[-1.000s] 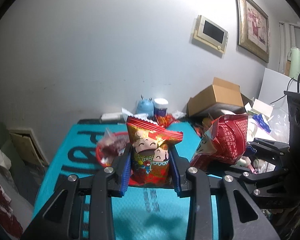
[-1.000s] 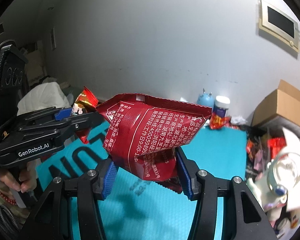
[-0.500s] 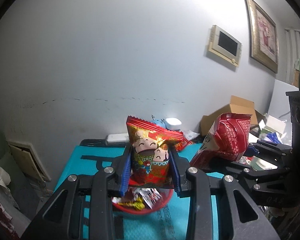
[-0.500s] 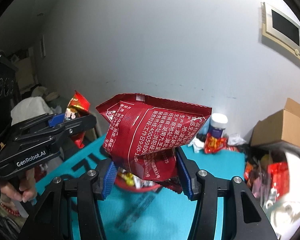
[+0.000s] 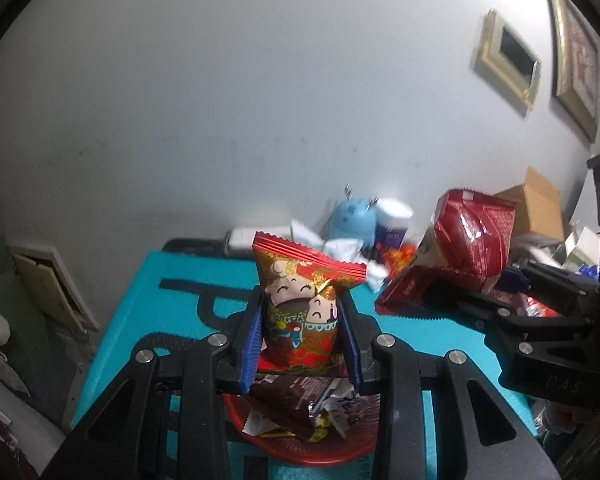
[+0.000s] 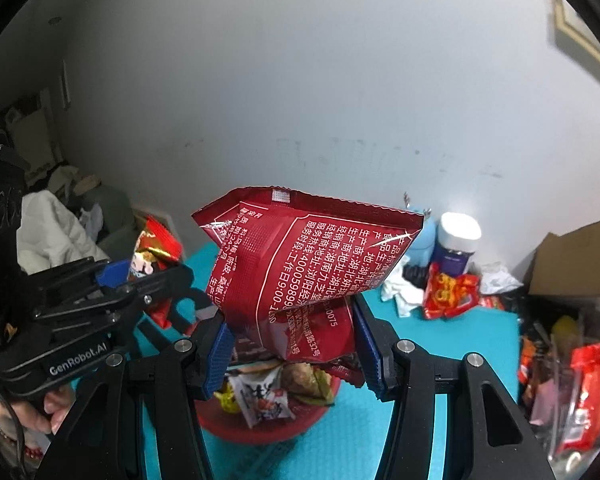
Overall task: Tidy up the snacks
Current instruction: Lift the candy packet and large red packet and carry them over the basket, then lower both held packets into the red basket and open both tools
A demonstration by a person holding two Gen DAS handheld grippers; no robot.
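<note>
My left gripper [image 5: 300,344] is shut on a red and gold cartoon snack packet [image 5: 302,304], held upright above a red bowl [image 5: 300,450] of several wrapped snacks. My right gripper [image 6: 294,354] is shut on a dark red snack bag [image 6: 300,268] with white print, held above the same red bowl [image 6: 260,430]. The dark red bag also shows in the left wrist view [image 5: 460,252], to the right of the cartoon packet. The left gripper with its packet shows in the right wrist view [image 6: 140,272], at the left.
The bowl stands on a teal mat [image 5: 140,300] against a grey wall. At the back are a blue toy [image 5: 350,220], a white-lidded jar [image 6: 456,248], a red packet [image 6: 448,290] and crumpled paper. A cardboard box [image 5: 532,204] and clutter lie to the right.
Both grippers have moved forward and tipped down over the red bowl, which now lies just beneath their fingers. Both stay shut on their packets.
</note>
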